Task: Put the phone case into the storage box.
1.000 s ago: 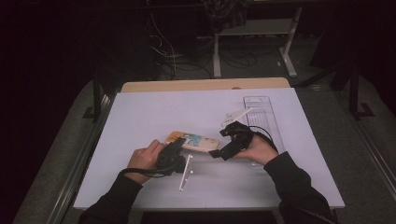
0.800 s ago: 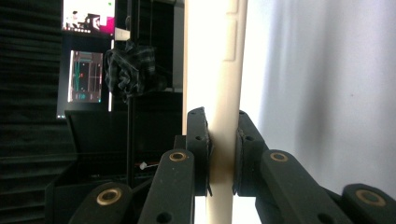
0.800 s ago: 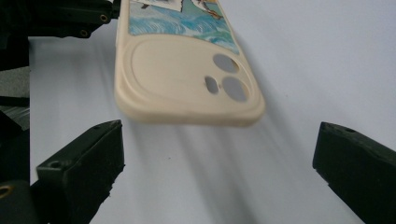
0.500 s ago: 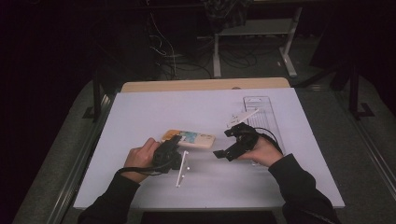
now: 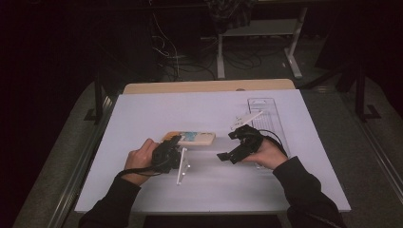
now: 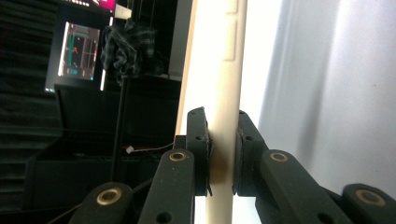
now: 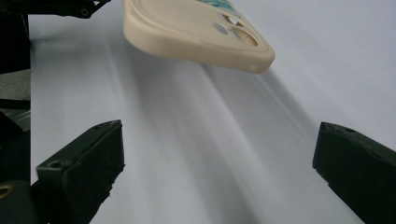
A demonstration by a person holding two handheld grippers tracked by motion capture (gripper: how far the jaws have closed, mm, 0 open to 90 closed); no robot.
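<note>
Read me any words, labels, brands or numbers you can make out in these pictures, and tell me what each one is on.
No text can be read.
Cream-coloured phone case with a teal and orange print: a picture, no legible words.
Lit monitor screen in the dark background of the left gripper view: coloured graphics, too small and blurred to read.
Clear plastic tray on the white table: no label visible.

I see the phone case (image 5: 190, 138), cream-coloured with a blue and orange printed back and camera cut-outs at one end. It is held off the white table, roughly level, its edge pinched at one end, near the table's middle.
</note>
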